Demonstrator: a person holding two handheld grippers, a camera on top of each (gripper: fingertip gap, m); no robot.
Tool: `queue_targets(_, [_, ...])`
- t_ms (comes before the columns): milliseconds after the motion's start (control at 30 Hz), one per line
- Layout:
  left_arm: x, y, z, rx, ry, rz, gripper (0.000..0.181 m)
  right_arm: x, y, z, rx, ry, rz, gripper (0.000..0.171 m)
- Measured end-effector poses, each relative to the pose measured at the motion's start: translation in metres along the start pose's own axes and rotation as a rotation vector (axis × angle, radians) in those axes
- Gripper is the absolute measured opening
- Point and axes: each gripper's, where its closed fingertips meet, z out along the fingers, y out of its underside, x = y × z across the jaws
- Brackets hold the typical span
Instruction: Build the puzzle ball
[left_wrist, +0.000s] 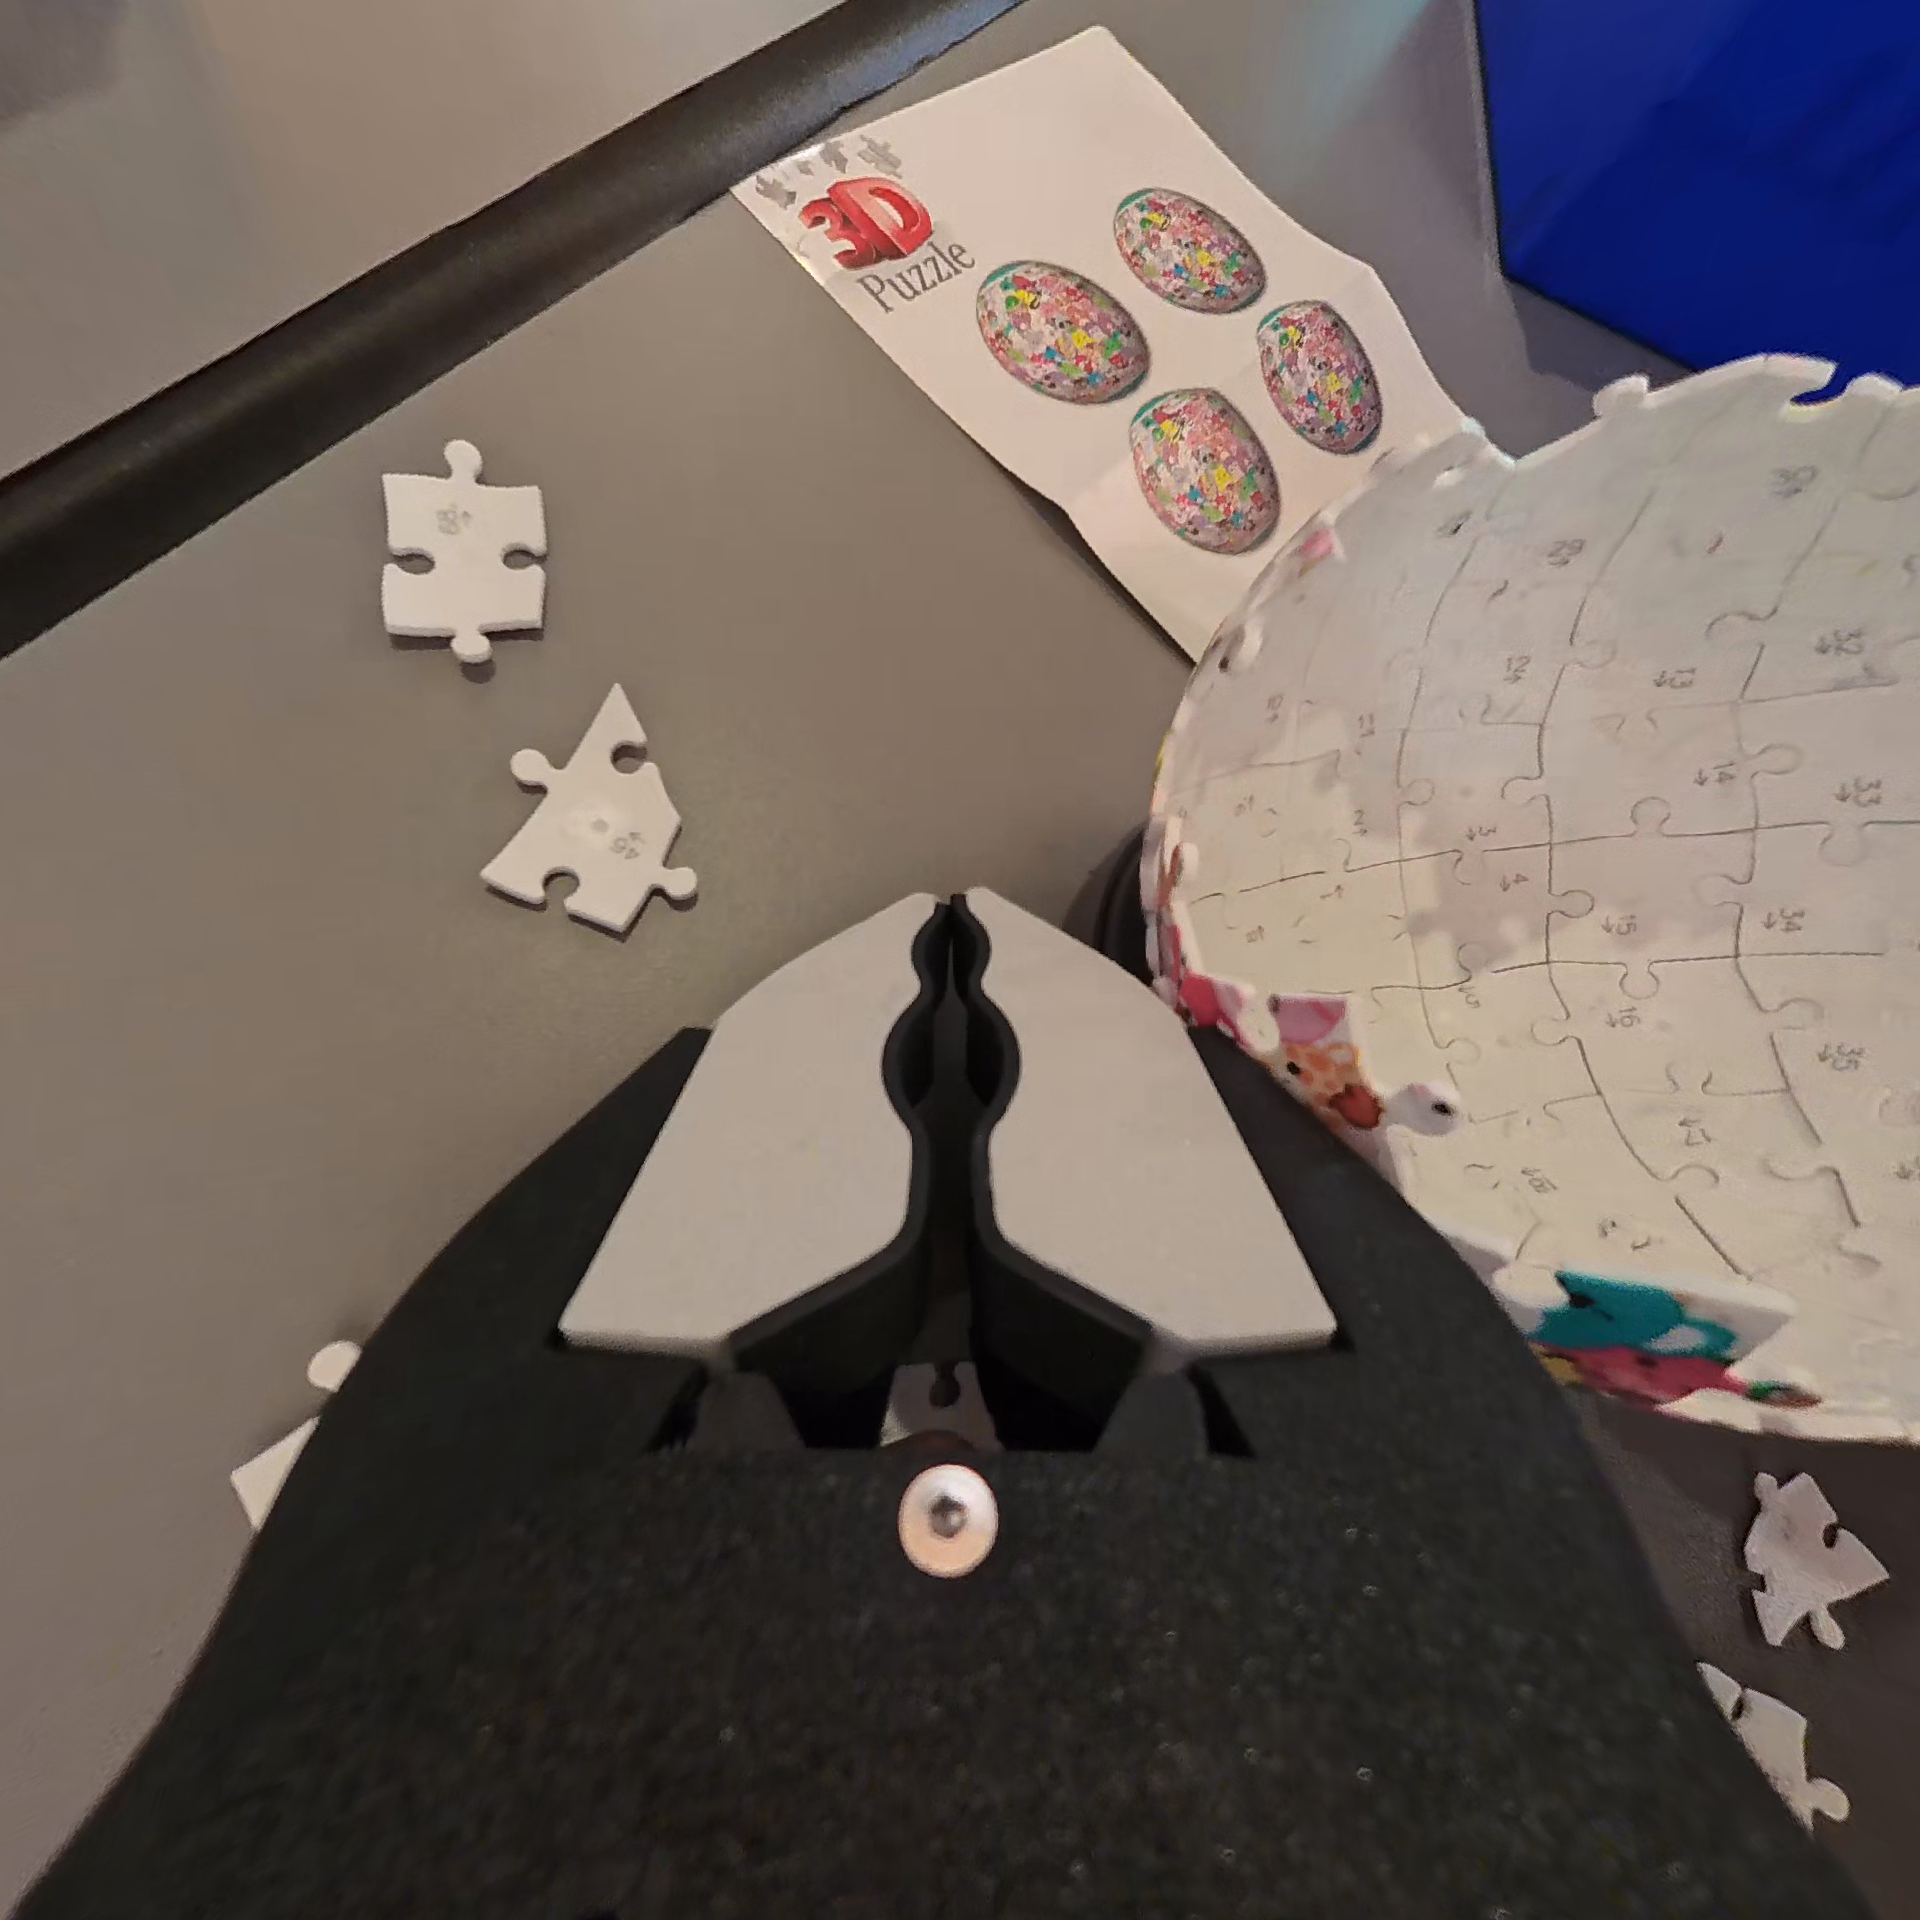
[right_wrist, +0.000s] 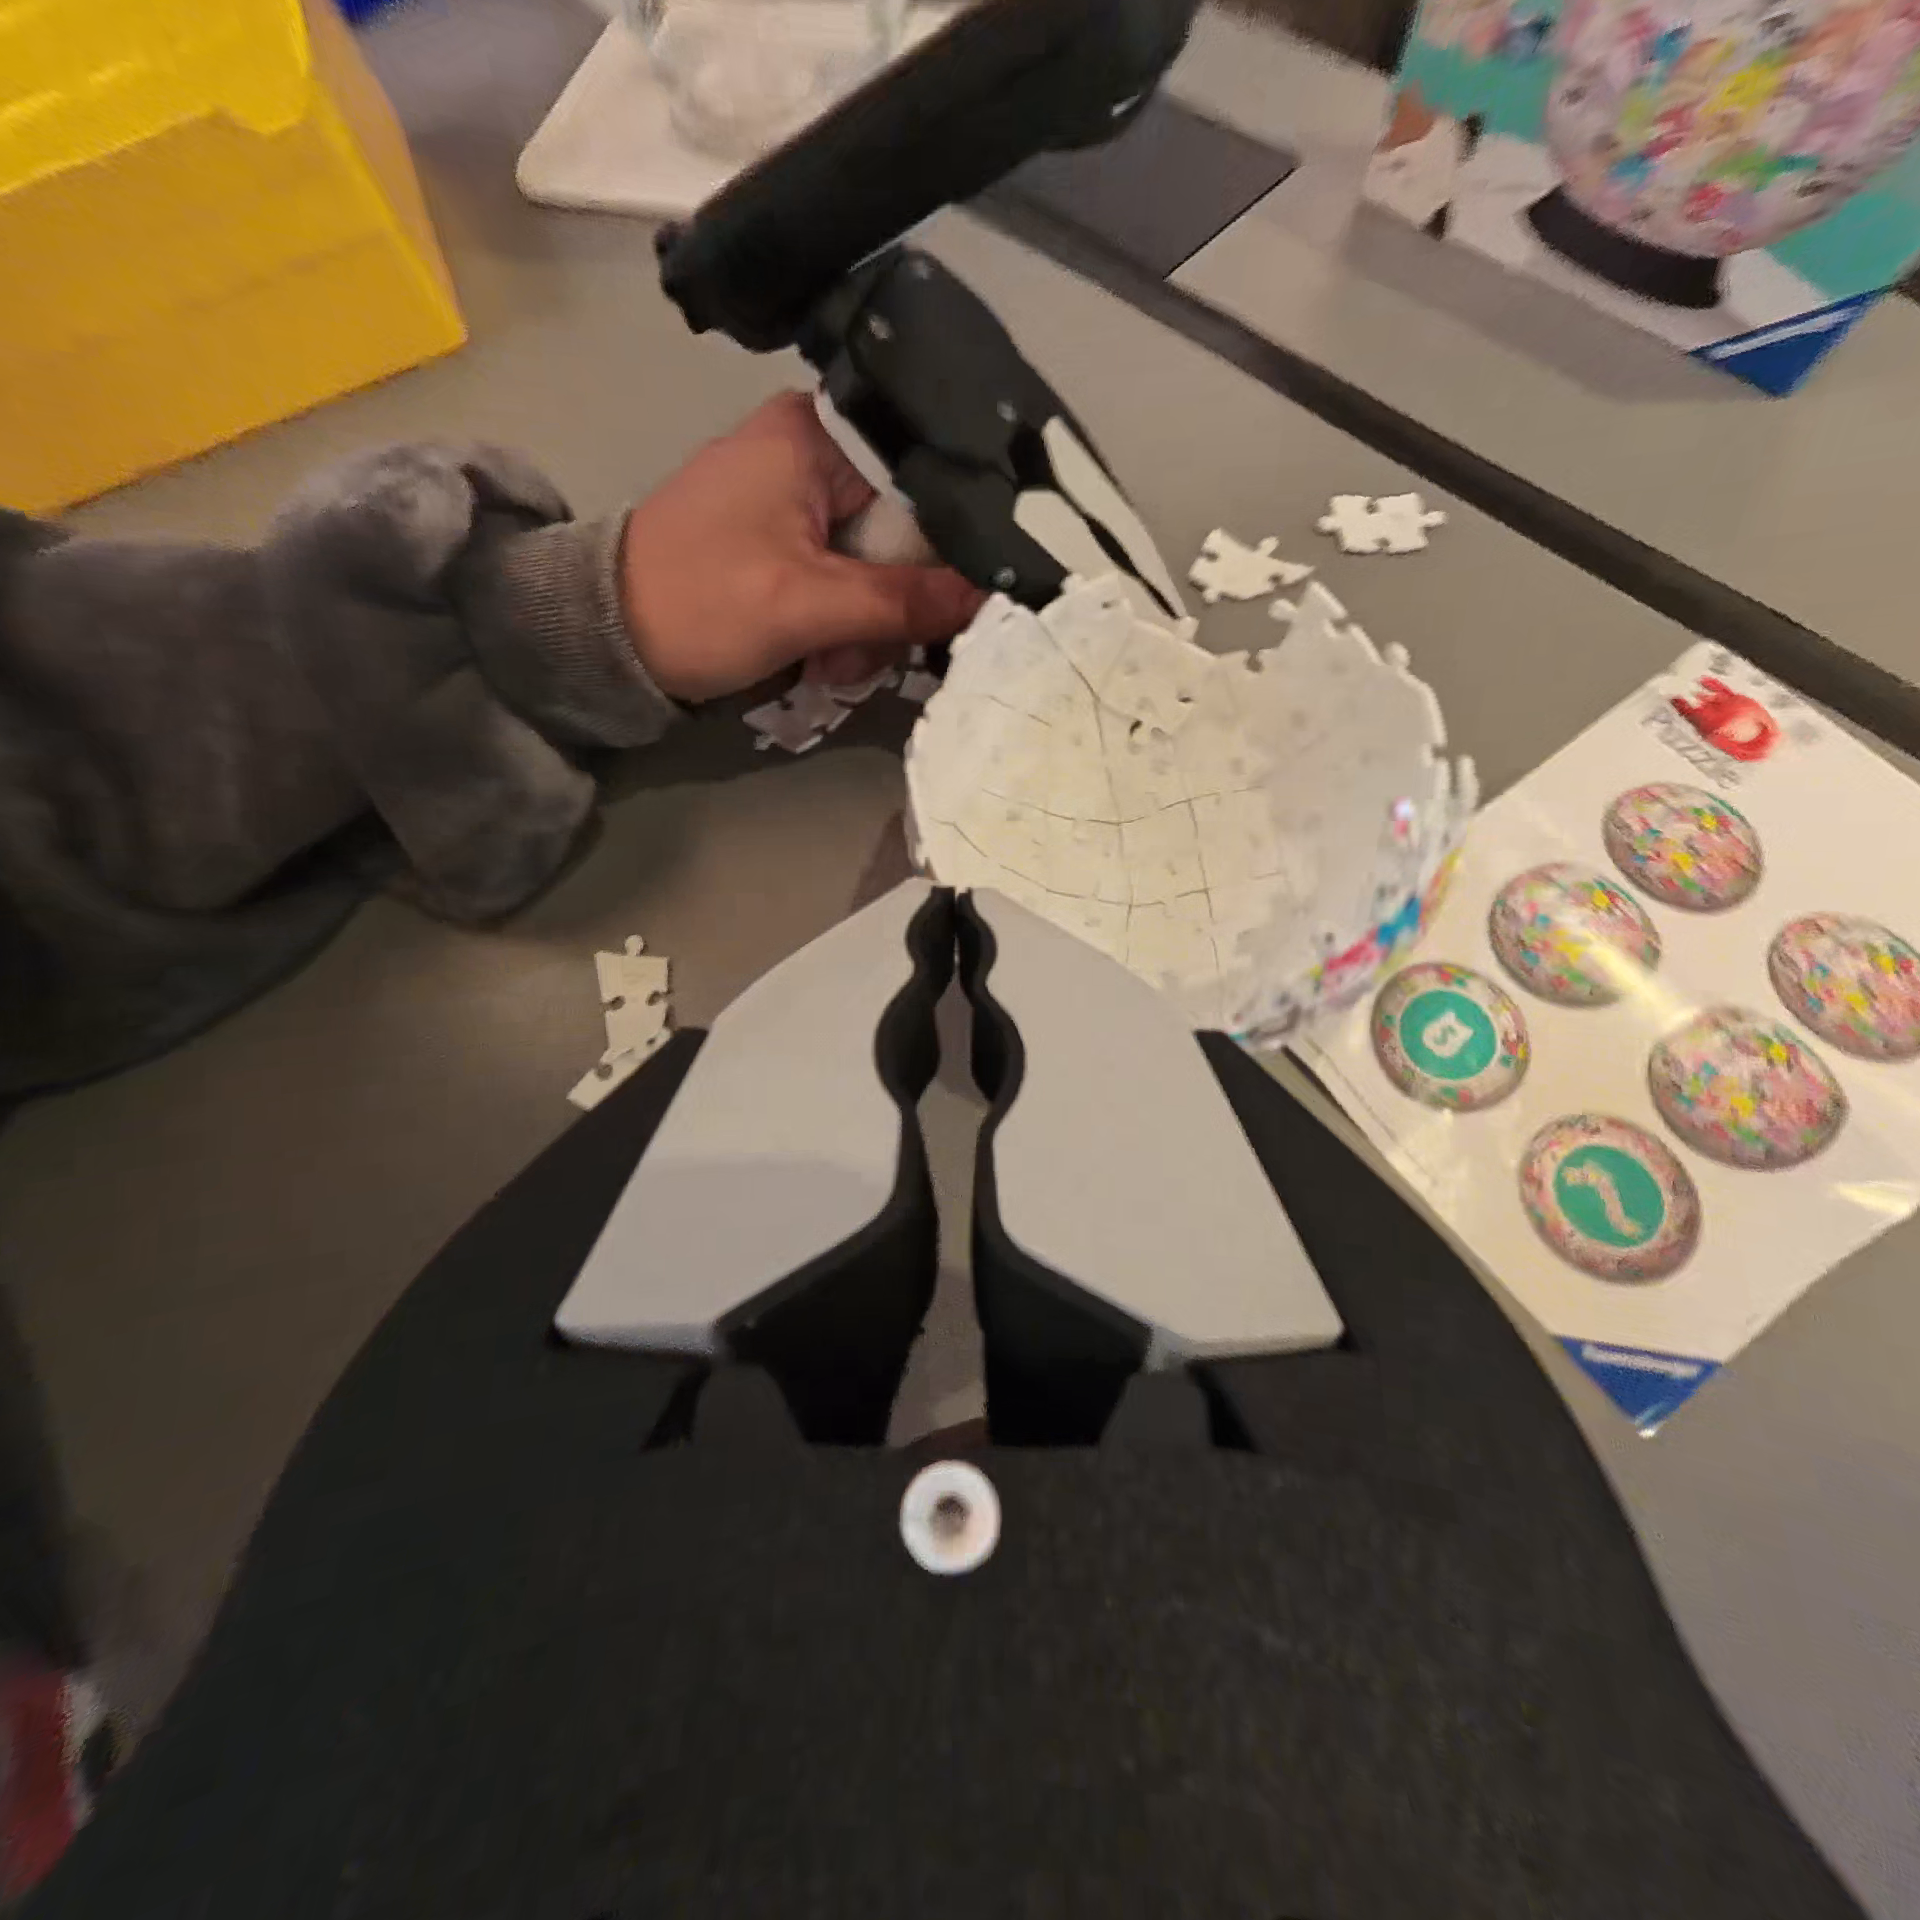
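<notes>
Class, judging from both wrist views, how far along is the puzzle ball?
Done: the half-built shell forms an open bowl. In hand: nothing; the left gripper and right gripper are both shut and empty. Left: loose pieces on the table.

Matt grey desk (left_wrist: 260, 935); glossy paper leaflet (right_wrist: 1662, 1039) — the tongs (left_wrist: 951, 914) look grainy black plastic, their fingers (left_wrist: 810, 1143) smooth grey.

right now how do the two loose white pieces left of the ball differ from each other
The far piece is roughly square, with a knob on its top and bottom edges and a notch in each side. The near piece is wedge-shaped and tapers to a point. The far piece lies closer to the black table edge; the near piece lies closer to the closed jaws of the left gripper. Both lie flat, white side up.
</notes>
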Motion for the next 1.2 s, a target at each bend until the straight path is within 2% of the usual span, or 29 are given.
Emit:
queue_targets(100, [0.0,0.0,-0.001,0.004,0.001,-0.003,0.0,-0.008,0.005,-0.006,0.192,0.037,0.0,0.007])
queue_targets(167, [-0.001,-0.001,-0.002,0.01,0.003,-0.008,0.0,-0.01,0.009,-0.003,0.255,0.093,-0.058,0.012])
queue_targets(367, [-0.001,-0.003,-0.005,0.034,0.008,-0.022,0.0,-0.015,0.023,0.015,0.243,0.253,-0.226,0.039])
queue_targets(500, [-0.001,-0.003,-0.006,0.035,0.01,-0.02,0.0,-0.004,0.026,0.014,0.21,0.387,-0.354,0.038])
queue_targets(800, [-0.001,-0.001,-0.005,0.025,0.002,-0.009,0.0,-0.001,0.026,0.023,0.192,0.363,-0.346,0.055])
queue_targets(1200, [-0.003,-0.001,-0.007,0.034,-0.003,-0.018,0.0,0.003,0.039,0.032,0.175,0.331,-0.313,0.054])
